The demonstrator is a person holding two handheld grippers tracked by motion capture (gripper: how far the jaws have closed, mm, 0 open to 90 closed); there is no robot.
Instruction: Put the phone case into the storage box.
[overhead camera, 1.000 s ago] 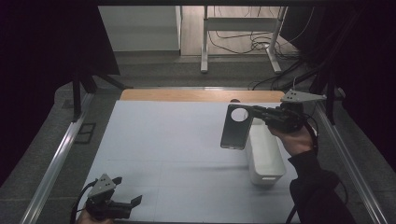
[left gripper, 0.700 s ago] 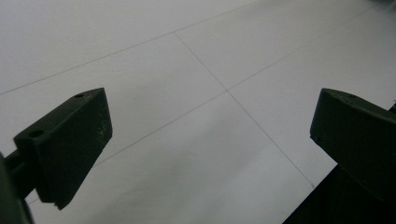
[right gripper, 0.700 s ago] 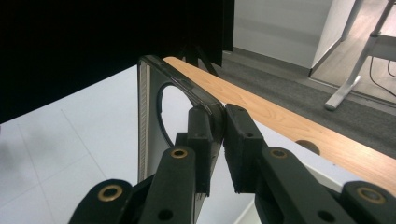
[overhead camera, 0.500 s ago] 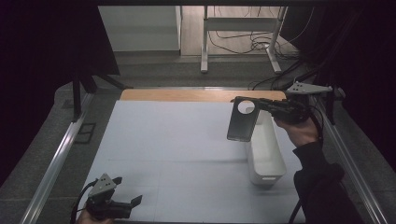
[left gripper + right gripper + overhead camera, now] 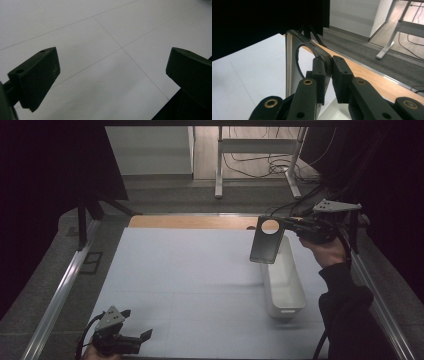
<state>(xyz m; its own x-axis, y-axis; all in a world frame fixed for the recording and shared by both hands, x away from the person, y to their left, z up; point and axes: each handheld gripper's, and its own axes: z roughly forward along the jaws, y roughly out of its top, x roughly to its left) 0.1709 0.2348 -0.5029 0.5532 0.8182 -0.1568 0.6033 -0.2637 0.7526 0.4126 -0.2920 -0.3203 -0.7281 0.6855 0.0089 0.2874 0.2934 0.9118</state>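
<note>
While the right gripper (image 5: 286, 227) pinches the dark phone case (image 5: 266, 240) above the white bin (image 5: 283, 281), the carrying step goes on. Next it likely needs lowering in. The left gripper (image 5: 146, 336) waits open.

A dark phone case (image 5: 268, 240) with a round cutout near its top is held by its upper edge in the right gripper (image 5: 289, 226), hanging above the far end of a white rectangular bin (image 5: 285, 282) placed on the pale table (image 5: 190, 270). The left gripper (image 5: 142, 338) is seen low at the table's near edge, its jaws parted, with nothing between them.
</note>
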